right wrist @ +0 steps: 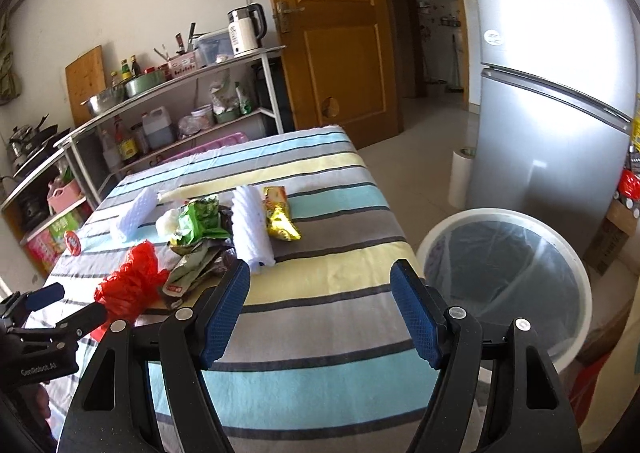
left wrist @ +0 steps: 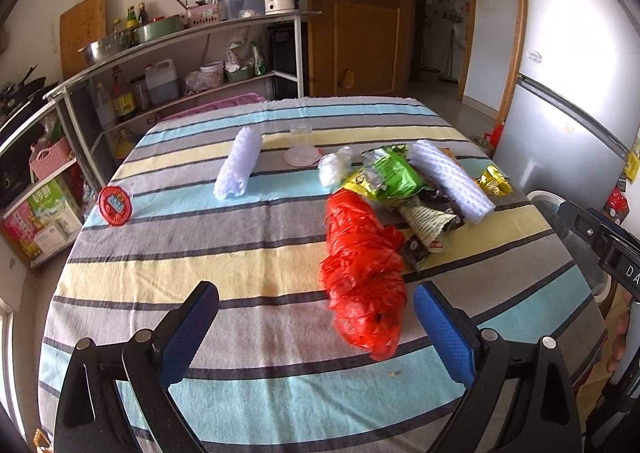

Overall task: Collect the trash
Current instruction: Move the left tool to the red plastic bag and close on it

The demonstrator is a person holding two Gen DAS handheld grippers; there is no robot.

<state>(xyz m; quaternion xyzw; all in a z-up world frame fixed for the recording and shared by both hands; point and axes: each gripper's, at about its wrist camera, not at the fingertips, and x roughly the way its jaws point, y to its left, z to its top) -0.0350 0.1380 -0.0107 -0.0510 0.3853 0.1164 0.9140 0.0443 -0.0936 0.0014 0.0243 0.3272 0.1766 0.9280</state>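
A crumpled red plastic bag [left wrist: 364, 277] lies on the striped tablecloth [left wrist: 240, 253], just ahead of my open, empty left gripper [left wrist: 316, 313]. Behind it lie a green snack wrapper [left wrist: 390, 173], a patterned wrapper [left wrist: 428, 219], a gold wrapper [left wrist: 494, 181] and a clear crumpled bag [left wrist: 334, 167]. My right gripper [right wrist: 320, 297] is open and empty over the table's right side, next to a white trash bin [right wrist: 508, 277] lined with a clear bag. The red bag [right wrist: 130, 285], green wrapper [right wrist: 198, 219] and gold wrapper [right wrist: 280, 219] also show in the right wrist view.
Two rolled white towels [left wrist: 240, 163] [left wrist: 452, 179], a red round lid [left wrist: 115, 205] and a clear cup [left wrist: 301, 141] lie on the table. A cluttered shelf [left wrist: 180, 37] stands left, a fridge [right wrist: 560, 113] right, a wooden door [left wrist: 356, 13] behind.
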